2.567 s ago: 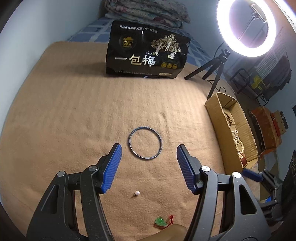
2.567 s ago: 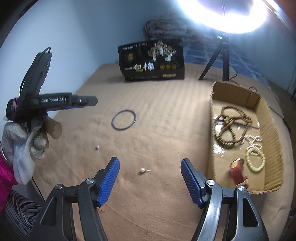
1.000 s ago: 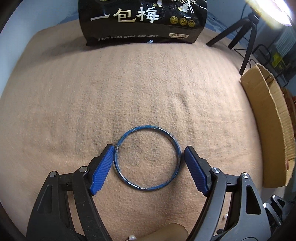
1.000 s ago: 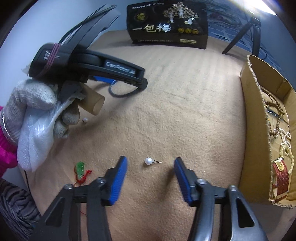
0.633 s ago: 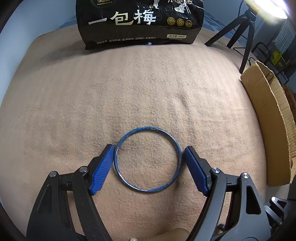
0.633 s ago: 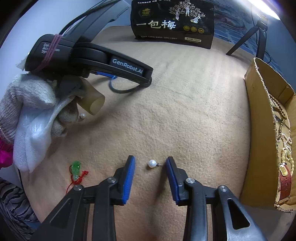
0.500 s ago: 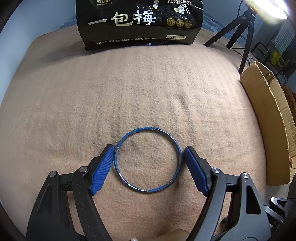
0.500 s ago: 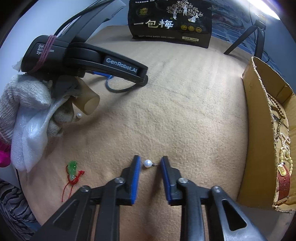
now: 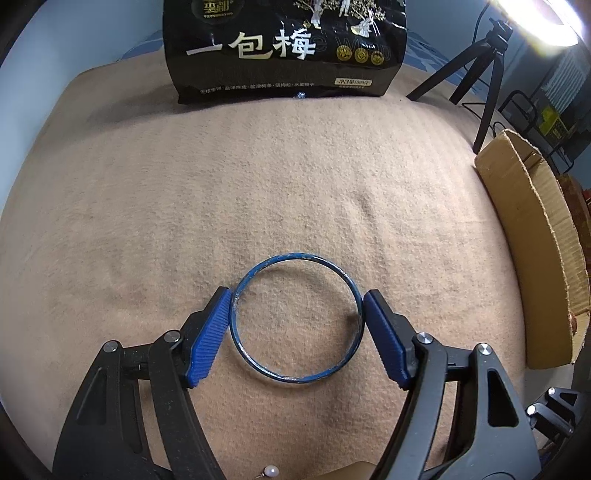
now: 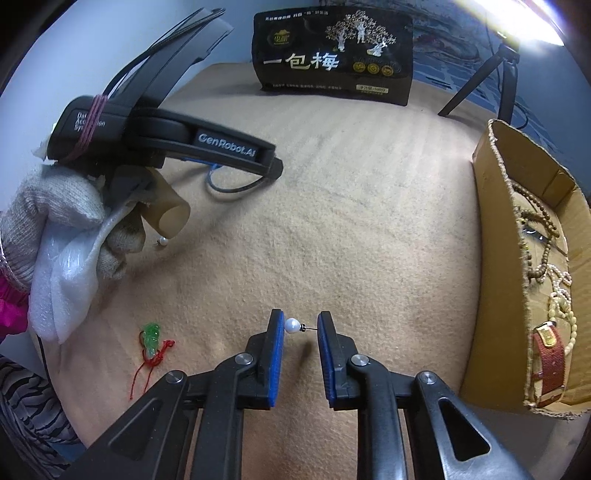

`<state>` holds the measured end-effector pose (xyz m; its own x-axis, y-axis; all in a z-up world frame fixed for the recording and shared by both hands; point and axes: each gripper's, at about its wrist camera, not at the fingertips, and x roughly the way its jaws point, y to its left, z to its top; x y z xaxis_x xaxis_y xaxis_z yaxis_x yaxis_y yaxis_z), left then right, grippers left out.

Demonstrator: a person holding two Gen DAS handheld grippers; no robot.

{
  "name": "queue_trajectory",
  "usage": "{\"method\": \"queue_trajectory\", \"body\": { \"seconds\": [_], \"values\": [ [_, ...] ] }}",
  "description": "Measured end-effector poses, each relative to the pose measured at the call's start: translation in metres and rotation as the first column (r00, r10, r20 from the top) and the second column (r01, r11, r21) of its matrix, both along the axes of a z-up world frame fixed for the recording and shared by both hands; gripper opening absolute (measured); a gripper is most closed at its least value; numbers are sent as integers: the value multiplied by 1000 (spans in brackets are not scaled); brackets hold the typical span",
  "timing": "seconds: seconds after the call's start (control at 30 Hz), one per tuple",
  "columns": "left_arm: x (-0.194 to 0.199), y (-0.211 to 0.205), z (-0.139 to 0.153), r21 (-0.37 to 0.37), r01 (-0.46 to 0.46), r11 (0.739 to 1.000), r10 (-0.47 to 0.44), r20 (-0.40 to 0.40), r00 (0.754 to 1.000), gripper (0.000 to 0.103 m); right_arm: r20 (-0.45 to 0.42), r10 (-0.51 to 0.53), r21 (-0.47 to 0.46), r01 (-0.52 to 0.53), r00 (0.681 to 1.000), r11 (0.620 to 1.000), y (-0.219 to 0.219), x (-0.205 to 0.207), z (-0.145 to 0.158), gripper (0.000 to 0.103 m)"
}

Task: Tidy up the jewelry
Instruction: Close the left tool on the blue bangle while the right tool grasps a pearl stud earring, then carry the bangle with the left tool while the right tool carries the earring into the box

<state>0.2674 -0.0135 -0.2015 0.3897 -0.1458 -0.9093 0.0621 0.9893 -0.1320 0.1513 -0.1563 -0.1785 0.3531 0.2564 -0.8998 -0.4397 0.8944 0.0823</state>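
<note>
Snack bag [image 9: 284, 48] behind bangle [image 9: 295, 319].

A black snack bag [image 9: 284, 48] with pale Chinese lettering and gold seals stands upright at the far edge of the tan blanket [image 9: 258, 177] that covers the bed. To its right a black tripod [image 9: 484, 70] stands under a bright lamp [image 9: 546, 26]. A pale blue wall [image 10: 92, 40] rises along the left side.

Pale blue wall [image 10: 55, 55] behind a tan blanket-covered surface [image 9: 295, 192], bright ring light [image 9: 546, 26] on a black tripod [image 9: 484, 81].
</note>
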Motion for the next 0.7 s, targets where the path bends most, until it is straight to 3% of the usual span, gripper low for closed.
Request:
{"method": "queue_trajectory", "body": {
  "seconds": [0.3, 0.7],
  "values": [
    [-15, 5, 28, -18, -3, 1000, 4, 53, 999, 75, 63, -19, 29, 17, 998, 999, -11, -6, 30, 17],
    [-34, -27, 77, -59, 63, 996, -53, 151, 987, 74, 145, -88, 70, 78, 986, 994, -45, -4, 72, 17]
  ]
}}
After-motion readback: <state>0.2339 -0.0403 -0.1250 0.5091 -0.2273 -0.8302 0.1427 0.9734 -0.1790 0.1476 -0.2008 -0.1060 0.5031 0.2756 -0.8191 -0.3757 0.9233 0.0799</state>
